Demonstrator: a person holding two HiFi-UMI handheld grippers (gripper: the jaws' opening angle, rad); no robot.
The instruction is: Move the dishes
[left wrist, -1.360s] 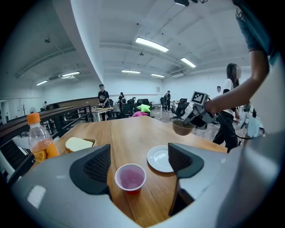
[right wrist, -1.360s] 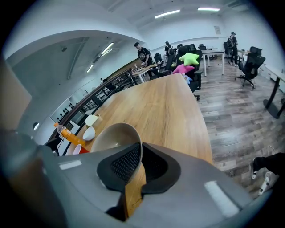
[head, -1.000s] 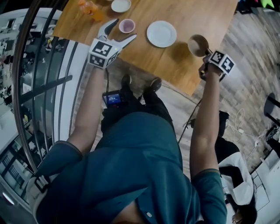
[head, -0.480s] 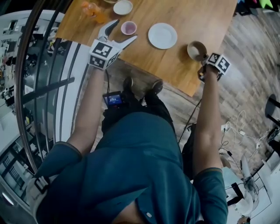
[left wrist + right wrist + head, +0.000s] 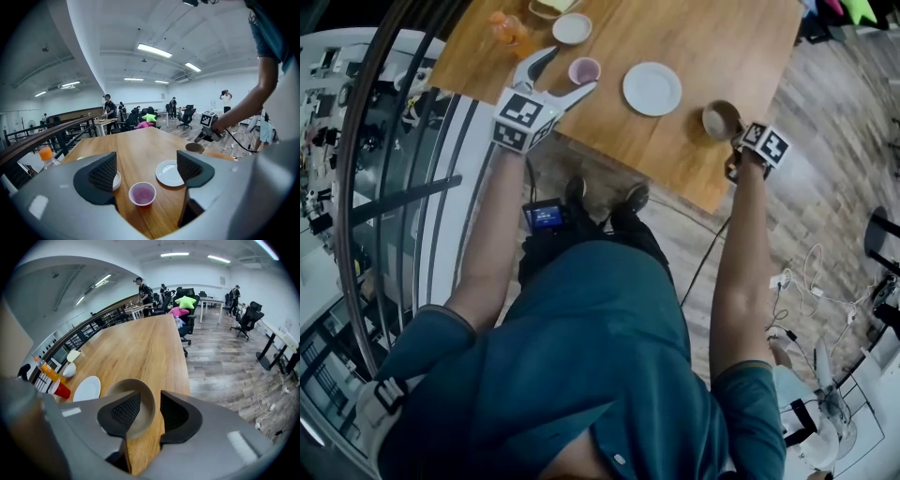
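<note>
A tan bowl [image 5: 721,120] sits near the wooden table's [image 5: 712,47] right front corner. My right gripper [image 5: 739,139] is shut on its near rim. In the right gripper view one jaw is inside the bowl [image 5: 140,397] and the other outside, with the right gripper [image 5: 146,412] narrow around the wall. A white plate [image 5: 652,89] lies to the bowl's left. My left gripper [image 5: 567,70] stands open at the table's front edge, holding nothing. A small pink-lined cup [image 5: 142,193] stands just ahead of the left gripper [image 5: 146,174], between its jaw lines.
A small white bowl [image 5: 573,28] and an orange bottle [image 5: 508,30] stand at the table's far left. A railing [image 5: 403,169] runs on my left. Wooden floor [image 5: 844,122] lies right of the table; cables [image 5: 797,281] trail by my right side. People and chairs are far behind.
The right gripper carried the tan bowl slightly down and toward the table's front right corner, then held still. The left gripper stayed open by the cup.
</note>
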